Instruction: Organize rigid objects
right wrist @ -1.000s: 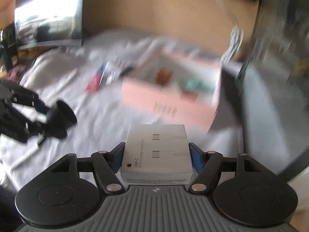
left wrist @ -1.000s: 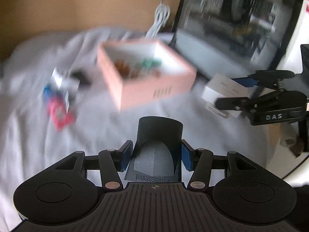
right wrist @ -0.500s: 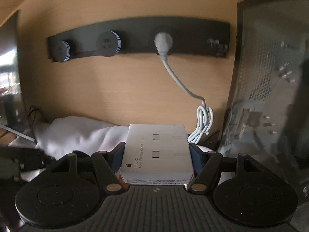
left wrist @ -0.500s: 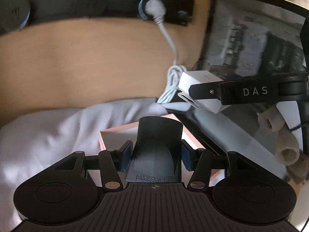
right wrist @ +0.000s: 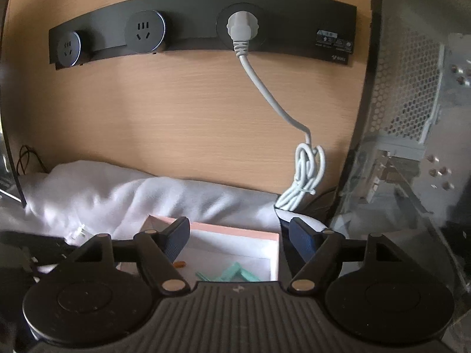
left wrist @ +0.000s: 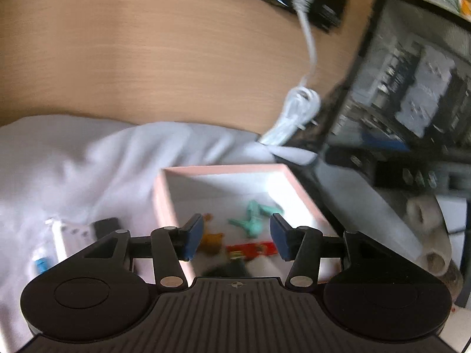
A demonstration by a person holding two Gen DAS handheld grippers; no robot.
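A pink box (left wrist: 223, 169) stands open on the white cloth, holding a teal piece (left wrist: 253, 220), an orange piece (left wrist: 210, 239), a red piece (left wrist: 253, 250) and a blurred dark object (left wrist: 226, 270). My left gripper (left wrist: 236, 235) hangs over the box; its jaws are closing with nothing between them. My right gripper (right wrist: 238, 239) is above the same pink box (right wrist: 235, 229), over the teal piece (right wrist: 235, 273). Its jaws are opening, and nothing is between them. The white carton is in neither view.
Small items lie on the white cloth (left wrist: 88, 161) left of the box: a black one (left wrist: 106, 225), a white pack (left wrist: 67, 235), a blue one (left wrist: 41, 264). A wooden back wall carries a power strip (right wrist: 200, 23) with a coiled white cable (right wrist: 306, 176). A computer case (right wrist: 412, 117) stands on the right.
The black object has left my left gripper's fingers and the white carton has left my right gripper's. Both views have swung from the cloth to the box and back wall.
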